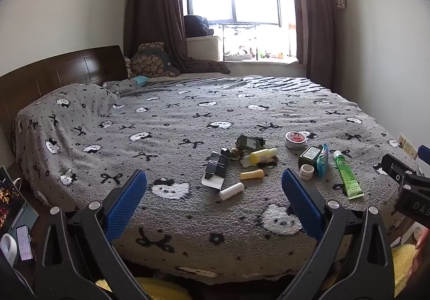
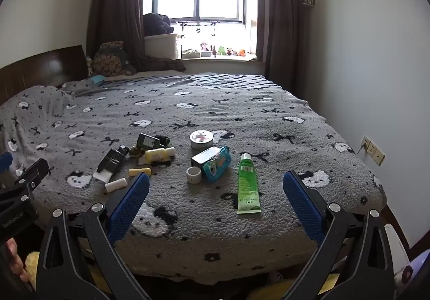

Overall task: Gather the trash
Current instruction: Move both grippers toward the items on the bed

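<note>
Both grippers hover wide open and empty at the near edge of a bed [image 1: 166, 122], its grey blanket strewn with trash. The left gripper [image 1: 214, 195] frames a white tube [image 1: 231, 190] and a torn black carton [image 1: 217, 168]; the right gripper [image 2: 216, 193] frames a green tube [image 2: 247, 183] lying lengthwise toward the camera.

Two yellow bottles [image 1: 262, 155], two dark green bottles [image 1: 250, 143], one round tin [image 1: 295, 139], one tape roll [image 1: 306, 171] and one teal packet [image 1: 322, 160] lie farther in. Small scraps beneath the yellow bottles are hard to make out, possibly crumpled wrappers.

Only the left view shows a phone [image 1: 24, 243] and tablet at the far left, cut off by the frame. Only the right view shows wall sockets [image 2: 373, 150] at the right. Each view catches the other gripper's body at its edge, jaws out of frame, with part of a hand [image 2: 16, 259] below.
</note>
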Available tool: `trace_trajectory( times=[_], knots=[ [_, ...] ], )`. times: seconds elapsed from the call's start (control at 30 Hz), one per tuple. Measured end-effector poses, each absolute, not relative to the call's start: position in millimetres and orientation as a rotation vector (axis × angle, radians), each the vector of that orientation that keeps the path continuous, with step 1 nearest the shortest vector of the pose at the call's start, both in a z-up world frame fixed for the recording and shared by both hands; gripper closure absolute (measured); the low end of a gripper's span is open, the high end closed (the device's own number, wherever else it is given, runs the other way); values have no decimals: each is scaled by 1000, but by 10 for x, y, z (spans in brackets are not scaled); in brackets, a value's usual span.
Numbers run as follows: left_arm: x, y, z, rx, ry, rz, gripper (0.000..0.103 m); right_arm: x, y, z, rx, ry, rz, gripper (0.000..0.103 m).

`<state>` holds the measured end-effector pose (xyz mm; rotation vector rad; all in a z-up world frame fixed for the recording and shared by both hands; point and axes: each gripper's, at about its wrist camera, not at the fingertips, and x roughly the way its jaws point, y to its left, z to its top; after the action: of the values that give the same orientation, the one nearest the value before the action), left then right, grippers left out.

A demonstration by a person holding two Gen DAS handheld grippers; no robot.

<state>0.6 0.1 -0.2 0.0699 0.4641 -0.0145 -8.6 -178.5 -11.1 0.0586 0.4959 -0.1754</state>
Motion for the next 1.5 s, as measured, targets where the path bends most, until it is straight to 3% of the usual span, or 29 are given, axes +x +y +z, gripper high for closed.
trace_trajectory(
  times=[1.5],
  knots=[
    [-63, -7, 198, 55, 400, -1, 8, -140, -1759, -3, 63, 458, -139, 3]
  ],
)
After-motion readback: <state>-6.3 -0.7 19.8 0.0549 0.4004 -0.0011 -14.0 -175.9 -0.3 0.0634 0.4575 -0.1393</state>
